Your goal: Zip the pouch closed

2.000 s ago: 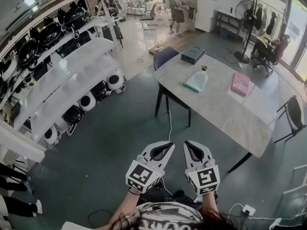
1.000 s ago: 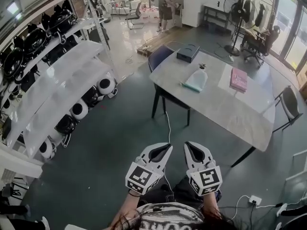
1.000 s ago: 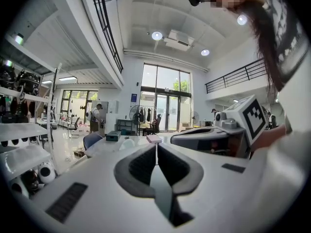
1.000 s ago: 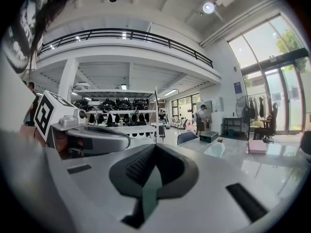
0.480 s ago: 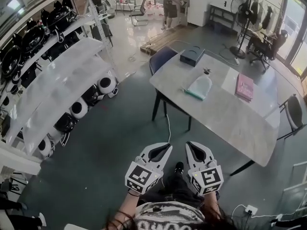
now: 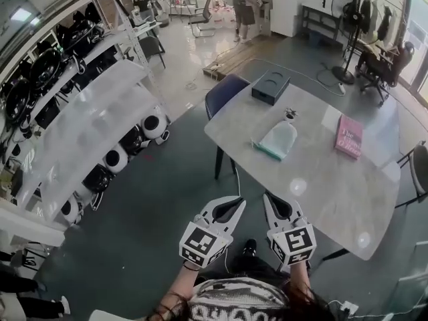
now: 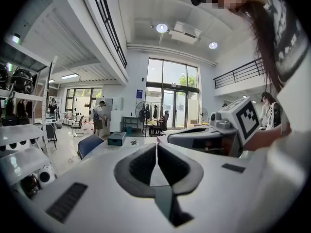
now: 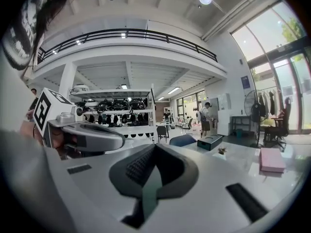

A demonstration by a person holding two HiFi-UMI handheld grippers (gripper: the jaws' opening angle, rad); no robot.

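Shelves (image 6: 87, 132): long white rack on the left, dark helmets above and round white units below.
Surface (image 6: 321, 172): pale top at right, running from near to far. Its near-left edge lies just beyond the claws.
Chair (image 6: 224, 89): blue, tucked against the far-left edge of the surface.
Box (image 6: 271, 87): dark and flat, at the far end of the surface.
Book (image 6: 349, 136): pink, lying flat toward the right edge.
Pouch (image 6: 277, 140): pale and translucent with a teal band along its near edge, flat on the surface between box and book. The zip cannot be read at this range, so the task looks not yet begun.
Left claw (image 6: 239, 202): clenched, jaws tip to tip, nothing between them. It is held level over the floor.
Right claw (image 6: 266, 196): clenched and empty, just beside the left one.
Key relation: the pouch lies far of both claws and well apart from them, almost straight ahead of the right claw, which is the nearer of the two. Its long axis seems to run near-left to far-right, so the approach is forward and slightly right.
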